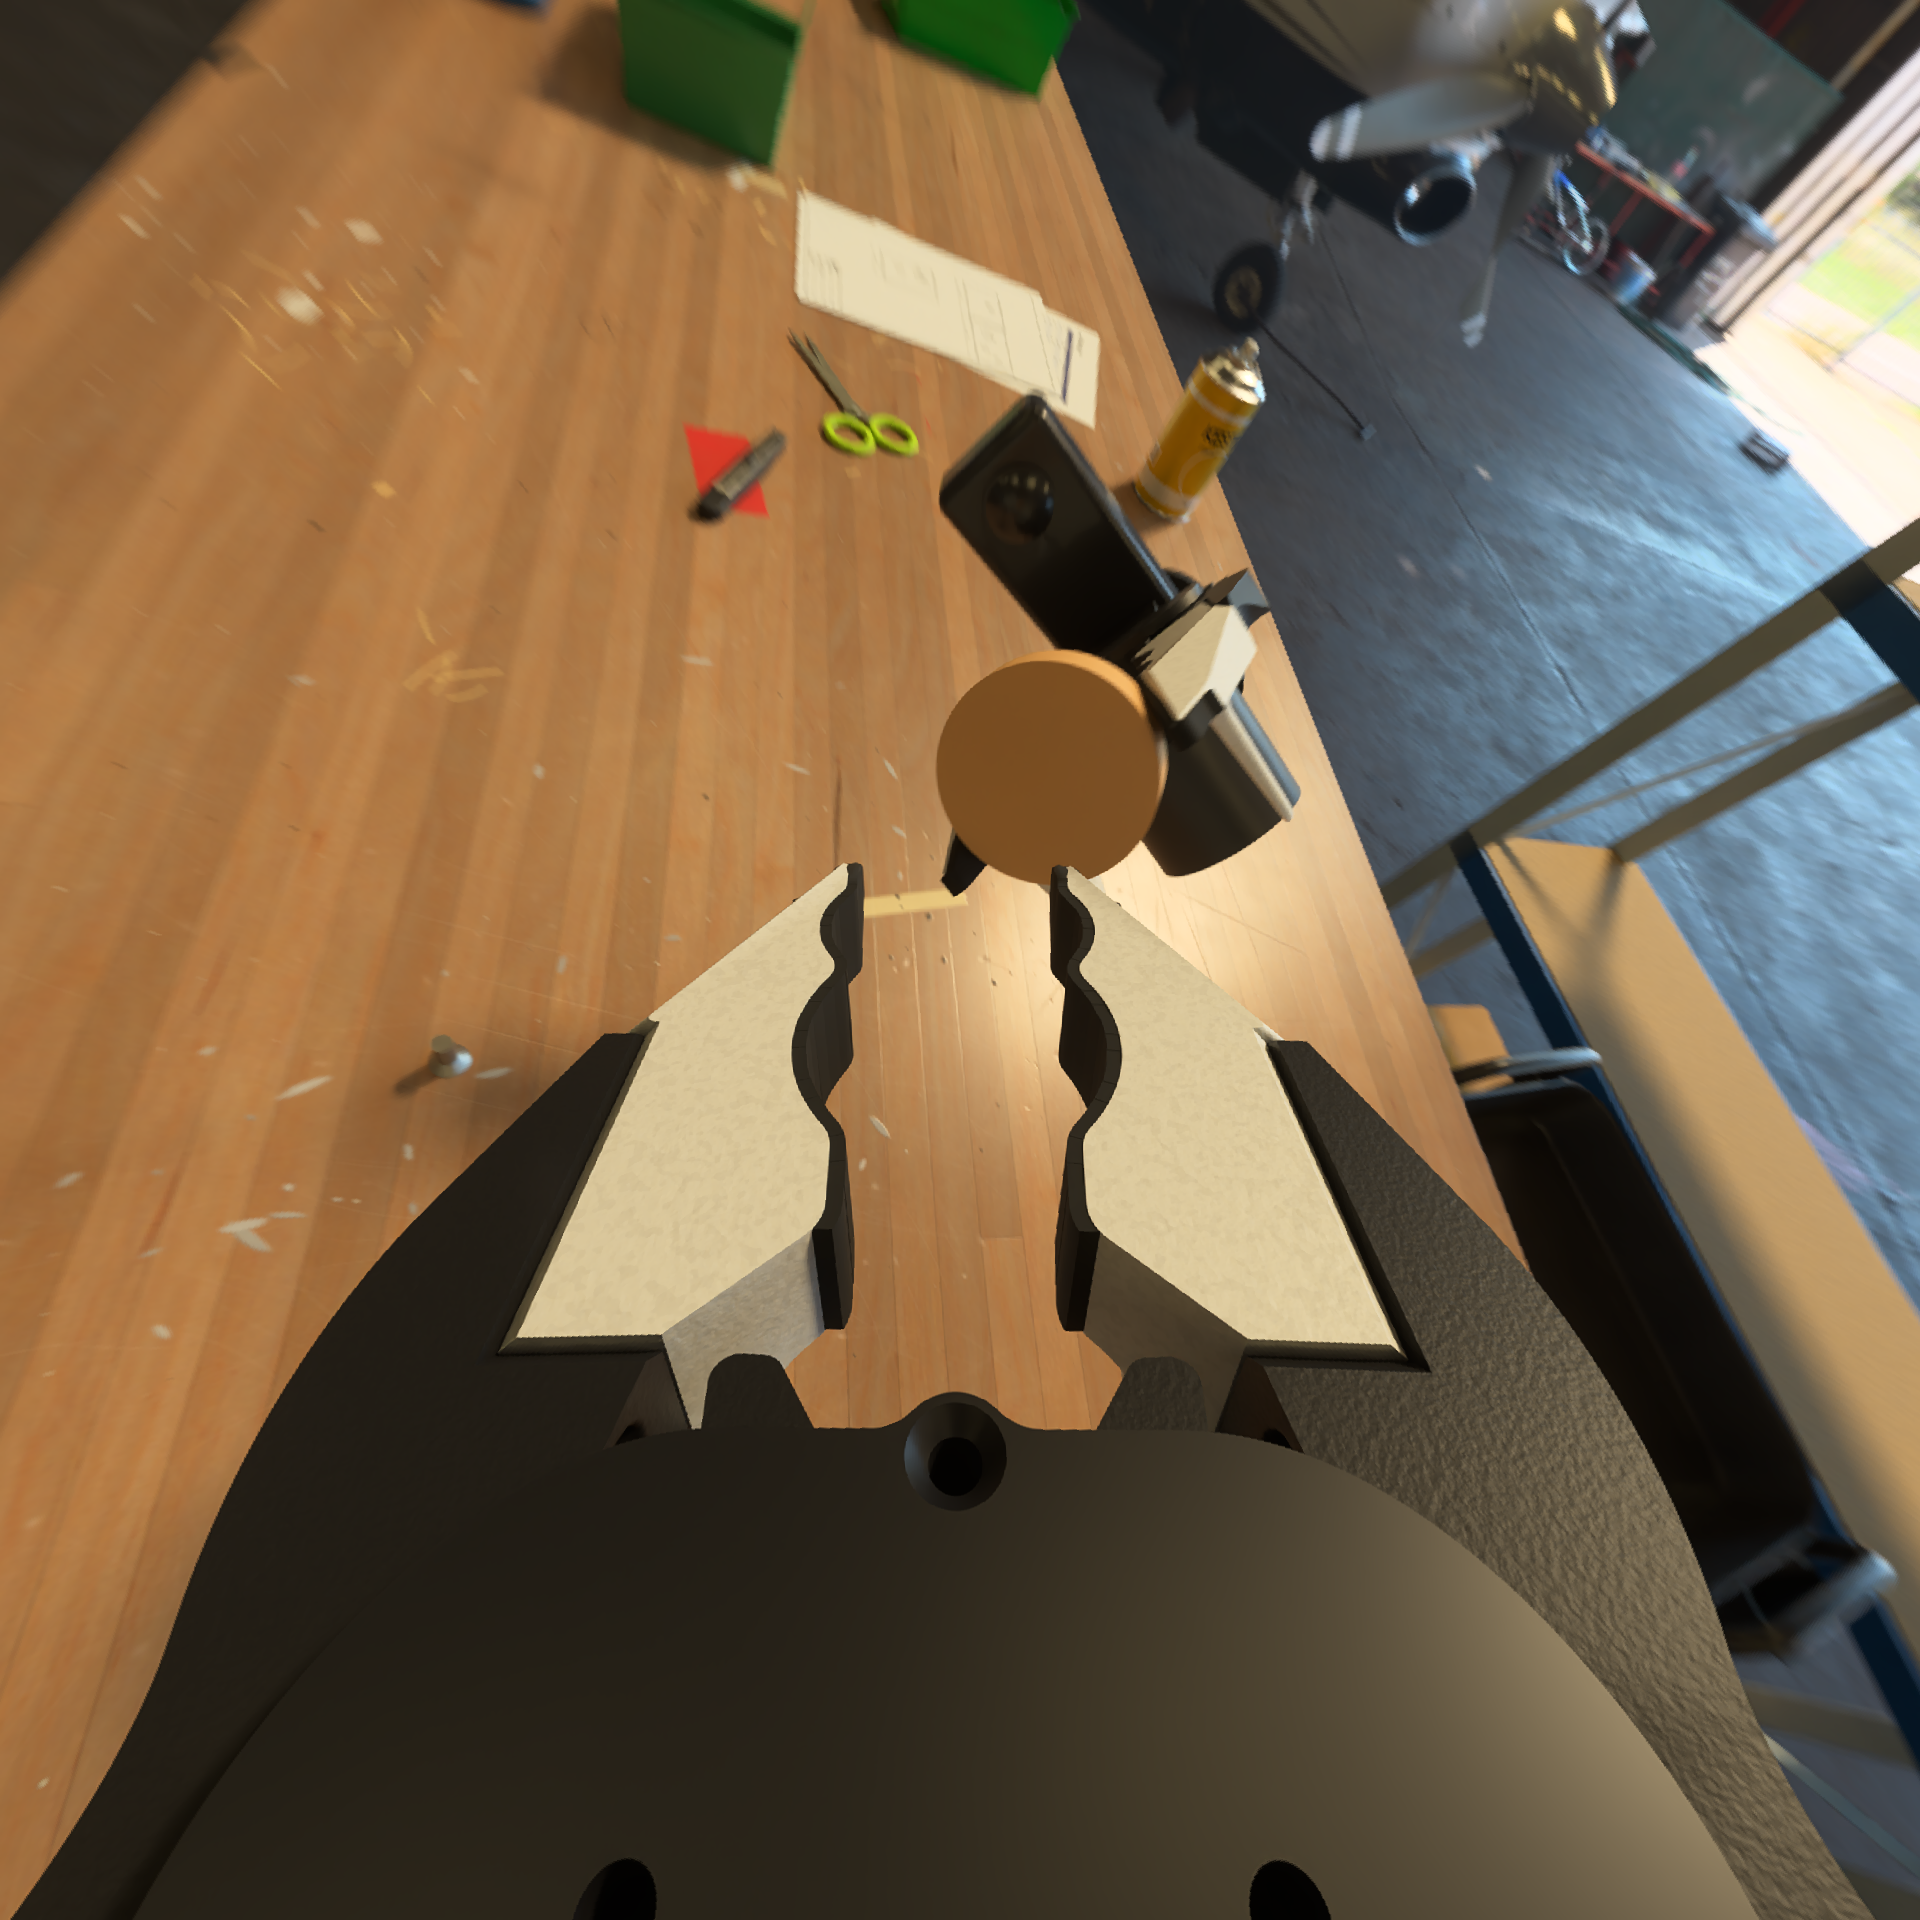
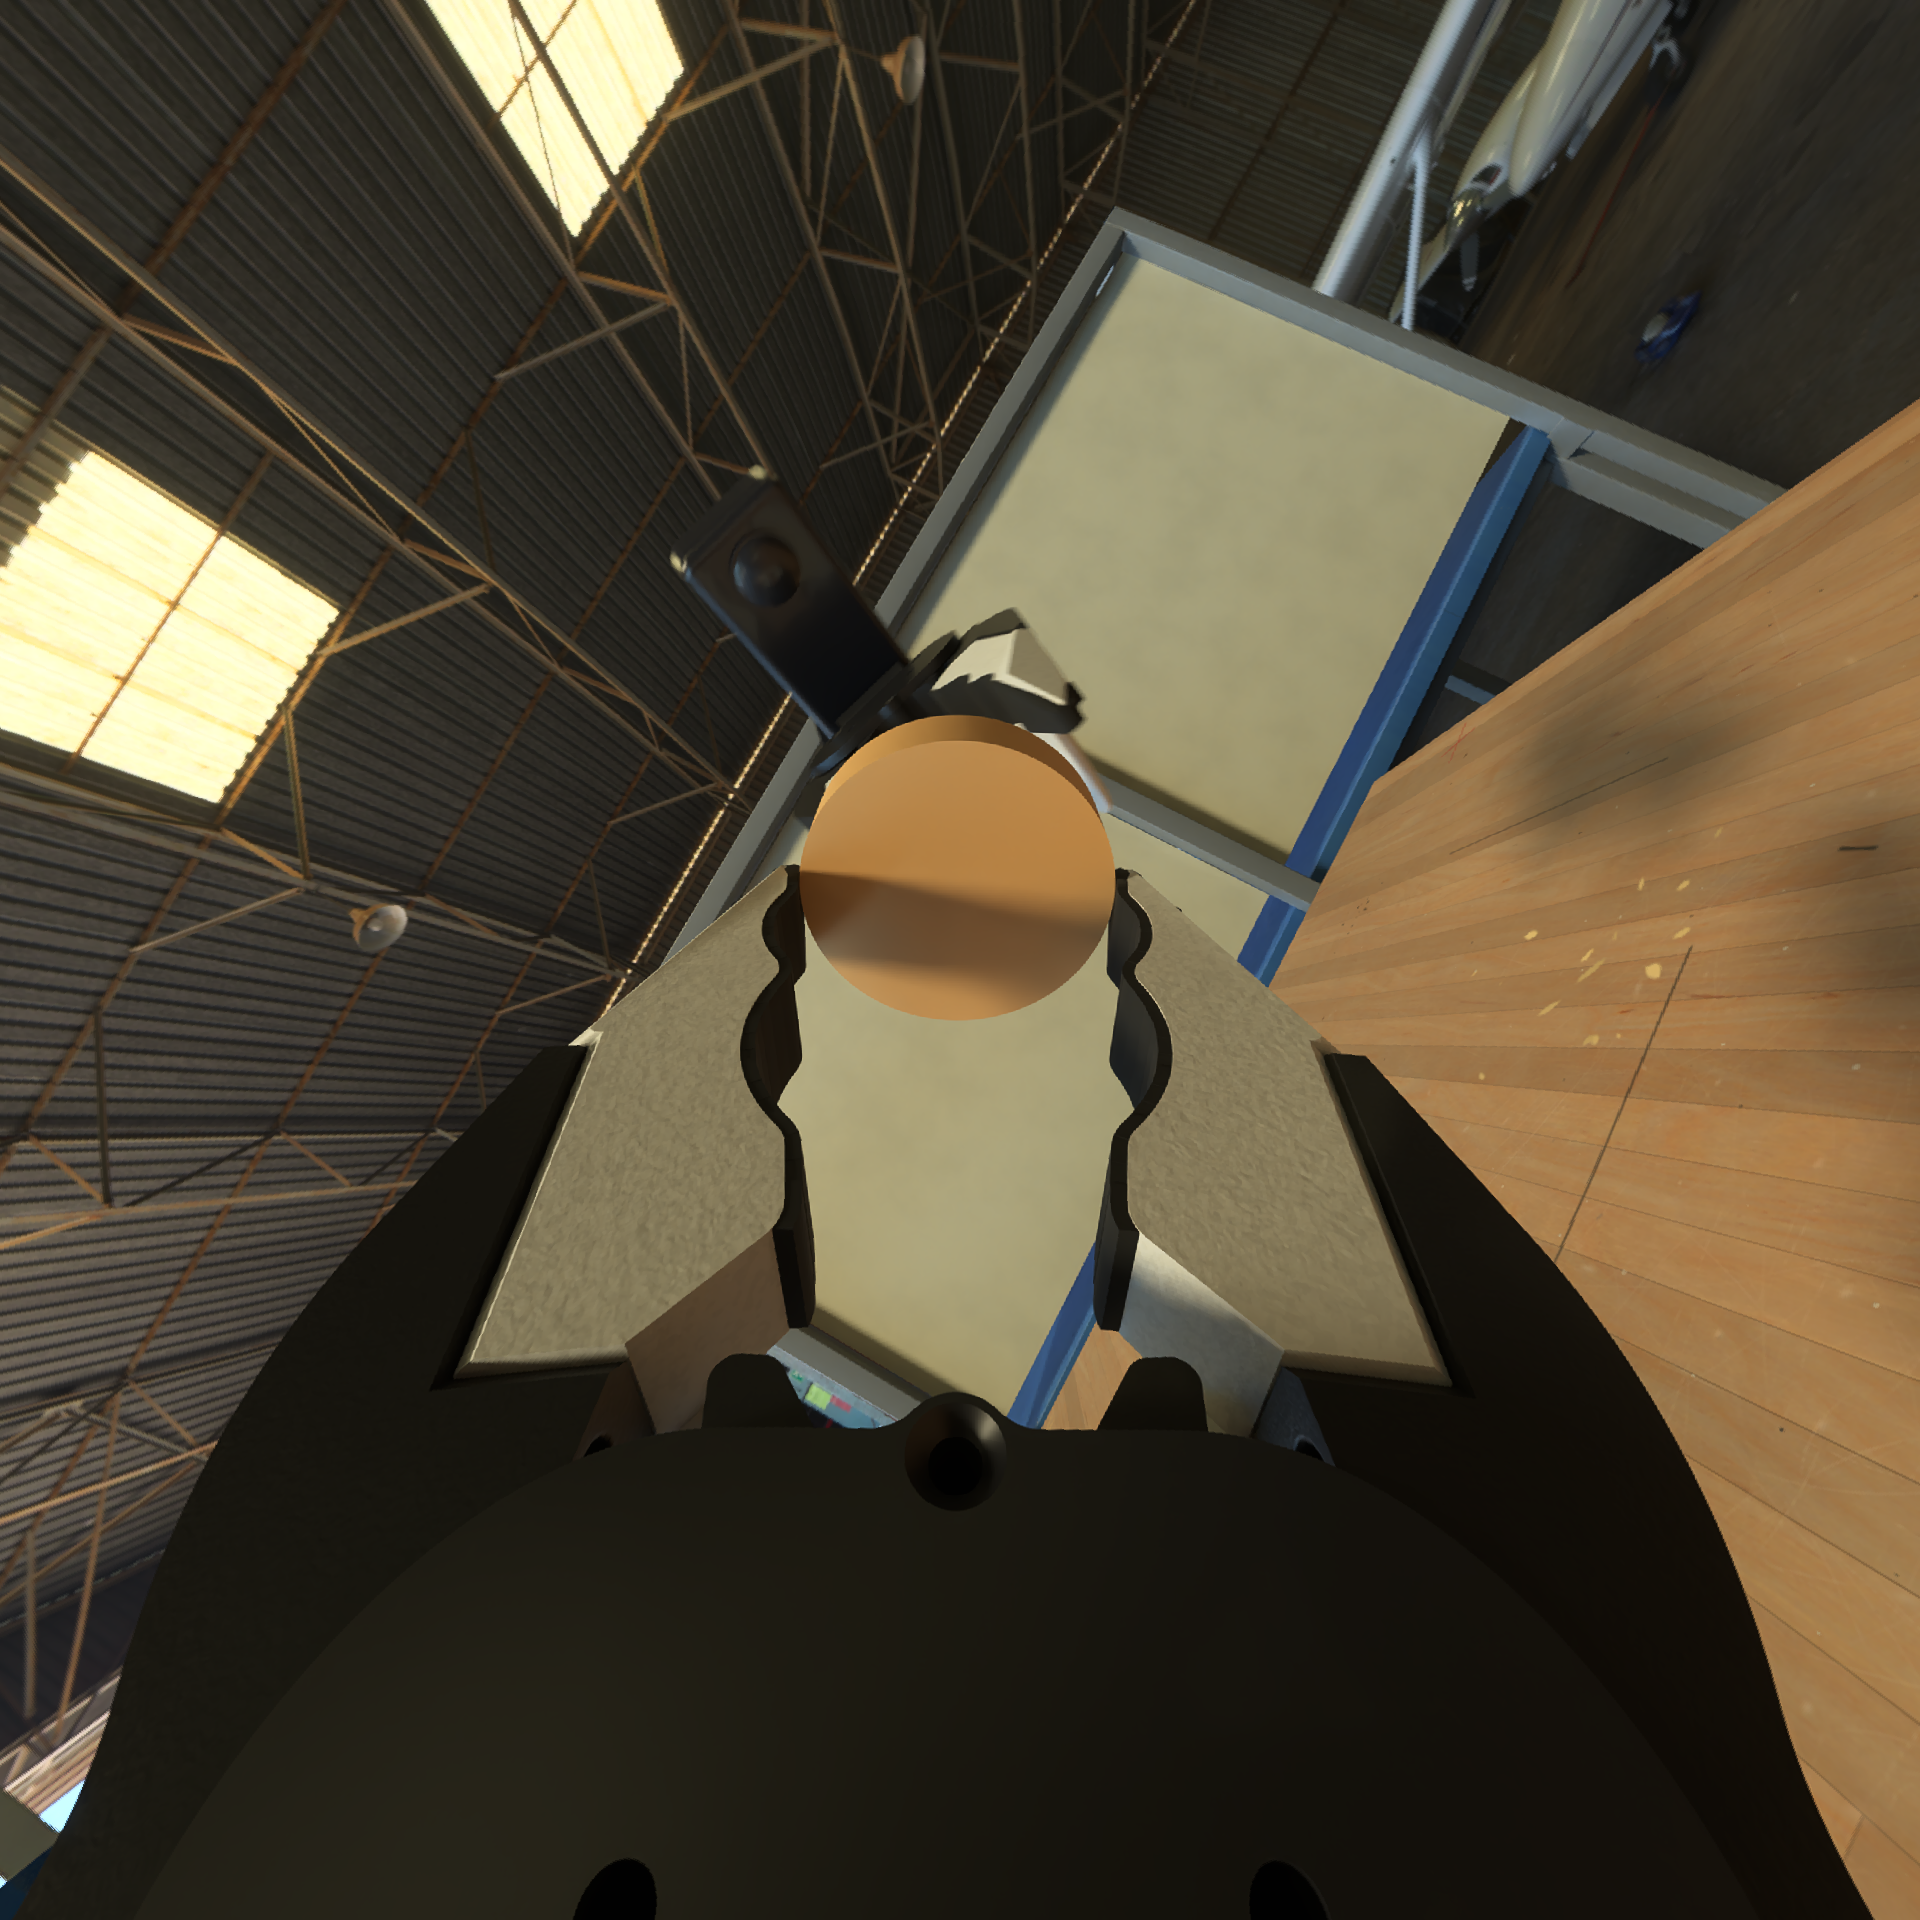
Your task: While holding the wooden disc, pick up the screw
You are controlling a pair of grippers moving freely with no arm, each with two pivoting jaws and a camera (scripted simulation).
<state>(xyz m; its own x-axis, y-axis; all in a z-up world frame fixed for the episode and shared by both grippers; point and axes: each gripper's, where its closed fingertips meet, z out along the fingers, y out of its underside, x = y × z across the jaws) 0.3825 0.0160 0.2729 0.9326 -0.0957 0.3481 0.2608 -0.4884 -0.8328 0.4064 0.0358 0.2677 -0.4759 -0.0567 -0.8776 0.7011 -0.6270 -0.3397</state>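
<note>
The round wooden disc [image 2: 956, 873] sits between the fingertips of my right gripper [image 2: 958, 896], which is shut on its edges and holds it in the air. In the left wrist view the disc [image 1: 1049, 769] hangs above the wooden table [image 1: 312, 675], with the right gripper [image 1: 1195, 665] behind it. My left gripper [image 1: 956, 883] is open and empty, just short of the disc. The small grey screw [image 1: 447, 1058] stands on its own on the table, to the left of my left gripper. The left gripper also shows in the right wrist view [image 2: 831, 613], beyond the disc.
Farther along the table lie green-handled scissors [image 1: 857, 410], a dark marker on a red triangle [image 1: 738, 473], sheets of paper [image 1: 935, 291], a yellow spray can [image 1: 1205, 426] near the right edge, and two green bins [image 1: 717, 73]. The table edge runs along the right.
</note>
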